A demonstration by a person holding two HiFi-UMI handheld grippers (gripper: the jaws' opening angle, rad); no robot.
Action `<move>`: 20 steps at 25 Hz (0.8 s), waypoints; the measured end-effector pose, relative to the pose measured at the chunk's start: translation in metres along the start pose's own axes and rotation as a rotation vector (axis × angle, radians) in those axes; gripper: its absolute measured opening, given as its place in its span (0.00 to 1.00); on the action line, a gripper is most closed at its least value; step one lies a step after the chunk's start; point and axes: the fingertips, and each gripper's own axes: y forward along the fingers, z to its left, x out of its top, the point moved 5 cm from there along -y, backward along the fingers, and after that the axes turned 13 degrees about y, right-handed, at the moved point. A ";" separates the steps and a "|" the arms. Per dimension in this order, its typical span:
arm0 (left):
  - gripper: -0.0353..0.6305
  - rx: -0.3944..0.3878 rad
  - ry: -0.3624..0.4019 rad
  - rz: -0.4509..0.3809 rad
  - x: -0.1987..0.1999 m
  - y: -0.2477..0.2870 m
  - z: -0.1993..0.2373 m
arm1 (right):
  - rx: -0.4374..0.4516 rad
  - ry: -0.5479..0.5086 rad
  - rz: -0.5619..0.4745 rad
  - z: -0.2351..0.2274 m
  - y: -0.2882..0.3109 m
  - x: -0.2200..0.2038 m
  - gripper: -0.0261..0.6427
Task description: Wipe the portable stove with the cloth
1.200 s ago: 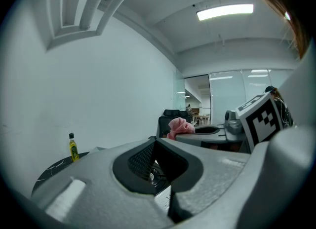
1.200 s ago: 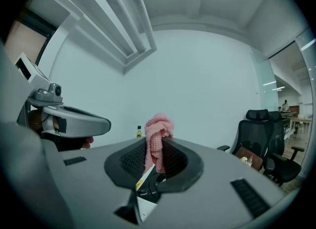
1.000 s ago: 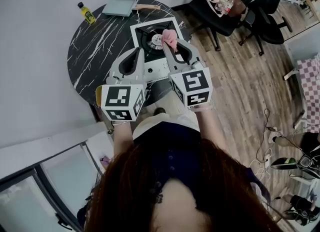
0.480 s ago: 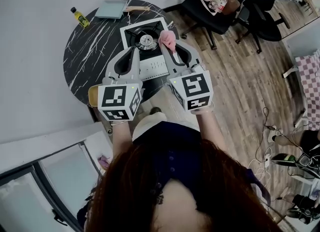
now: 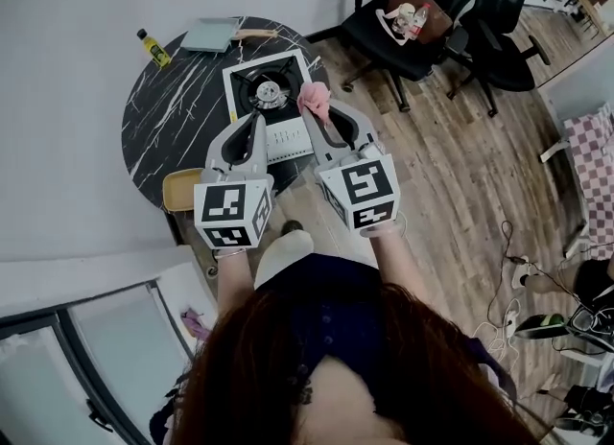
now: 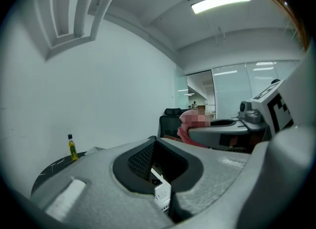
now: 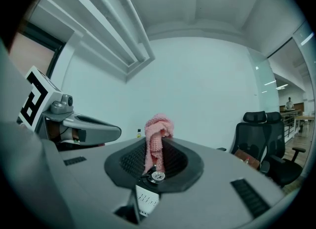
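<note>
Black marbled table (image 5: 163, 117) carries stove (image 5: 266, 96), bottle (image 5: 152, 48), pan (image 5: 212, 35).

No word, number or brand can be read in any view. The front panel of the white square portable stove (image 5: 269, 98) carries rows of print too small to make out. The label on the small yellow bottle (image 5: 152, 48) is just as illegible.

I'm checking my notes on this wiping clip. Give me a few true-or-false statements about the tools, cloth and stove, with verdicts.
1. The right tool grips the pink cloth. True.
2. The left tool holds the yellow bottle. False: it is shut on nothing; the bottle stands on the table.
3. A pot sits on the stove. False: its burner is bare.
4. An office chair stands near the table. True.
</note>
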 end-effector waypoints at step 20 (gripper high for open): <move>0.07 0.030 -0.004 -0.035 0.016 -0.050 -0.046 | 0.048 0.001 -0.047 0.018 -0.069 0.001 0.12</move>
